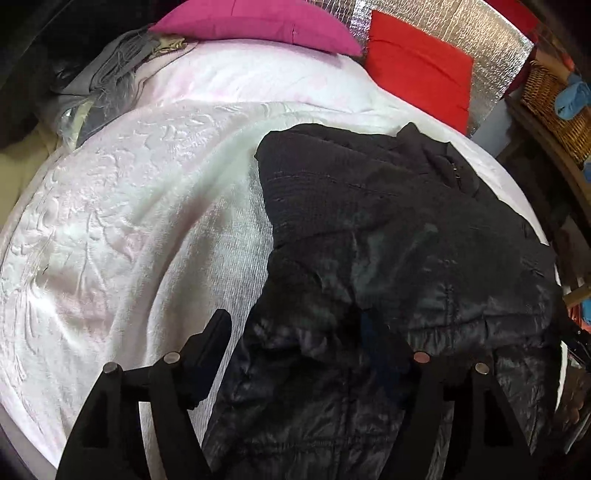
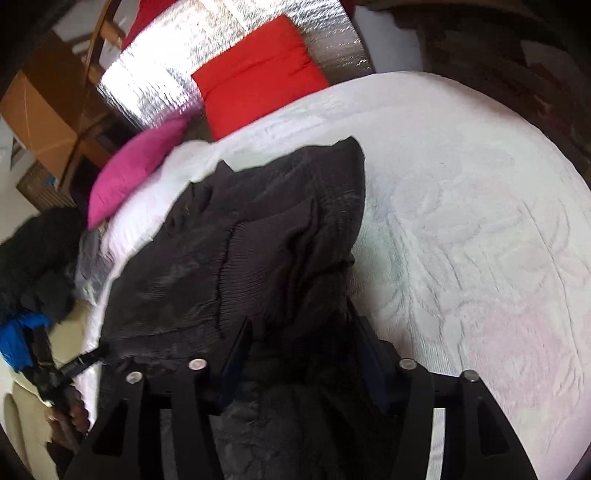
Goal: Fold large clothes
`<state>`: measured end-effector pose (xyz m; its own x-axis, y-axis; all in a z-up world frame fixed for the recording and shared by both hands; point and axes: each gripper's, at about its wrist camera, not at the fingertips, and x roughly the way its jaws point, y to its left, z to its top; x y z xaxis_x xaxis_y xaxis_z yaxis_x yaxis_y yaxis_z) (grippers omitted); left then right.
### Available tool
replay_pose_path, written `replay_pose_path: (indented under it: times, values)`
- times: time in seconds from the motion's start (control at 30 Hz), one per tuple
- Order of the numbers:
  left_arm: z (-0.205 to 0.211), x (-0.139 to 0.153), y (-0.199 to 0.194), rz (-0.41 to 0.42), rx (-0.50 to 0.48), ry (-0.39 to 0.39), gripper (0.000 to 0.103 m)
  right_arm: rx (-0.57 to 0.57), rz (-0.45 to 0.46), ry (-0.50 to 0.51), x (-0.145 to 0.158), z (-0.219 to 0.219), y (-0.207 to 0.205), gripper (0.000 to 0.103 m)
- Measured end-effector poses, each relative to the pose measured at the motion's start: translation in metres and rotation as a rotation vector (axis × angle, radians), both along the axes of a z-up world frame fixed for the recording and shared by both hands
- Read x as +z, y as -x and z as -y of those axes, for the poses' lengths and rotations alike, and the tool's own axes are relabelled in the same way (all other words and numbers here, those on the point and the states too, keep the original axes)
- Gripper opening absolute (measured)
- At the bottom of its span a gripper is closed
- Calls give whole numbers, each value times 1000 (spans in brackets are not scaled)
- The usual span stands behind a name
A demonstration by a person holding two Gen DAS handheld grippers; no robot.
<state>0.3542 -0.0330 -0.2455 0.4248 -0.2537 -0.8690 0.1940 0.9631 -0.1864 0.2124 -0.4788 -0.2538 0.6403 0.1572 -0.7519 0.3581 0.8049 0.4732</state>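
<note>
Left wrist view shows the black jacket (image 1: 388, 240) lying crumpled on the right part of a white embossed bedspread (image 1: 129, 221). The left gripper (image 1: 299, 332) has its jaws apart over the jacket's near edge, shiny fabric between them but not pinched. Right wrist view shows the right gripper (image 2: 303, 343) spread around a raised fold of the same jacket (image 2: 240, 240); whether the pads press it I cannot tell. A pink cushion (image 1: 258, 26) and a red cushion (image 1: 417, 74) sit at the far end.

Glossy quilted black jacket (image 1: 388, 258) with matt ribbed knit panels lies on white embossed bedspread (image 1: 110, 221).
</note>
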Motion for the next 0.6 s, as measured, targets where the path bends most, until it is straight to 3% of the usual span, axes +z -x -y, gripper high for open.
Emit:
replay_pose_path:
  times: [0.17, 0.43, 0.6]
  values:
    - [-25, 8, 29, 39, 23, -9, 73, -32, 74, -56, 10, -1, 42, 64]
    - [-44, 36, 105, 265, 109, -202, 74, -18, 175, -52, 20, -28, 114, 64]
    - [-48, 36, 155, 330, 134, -261, 74, 18, 190, -45, 23, -46, 147, 64]
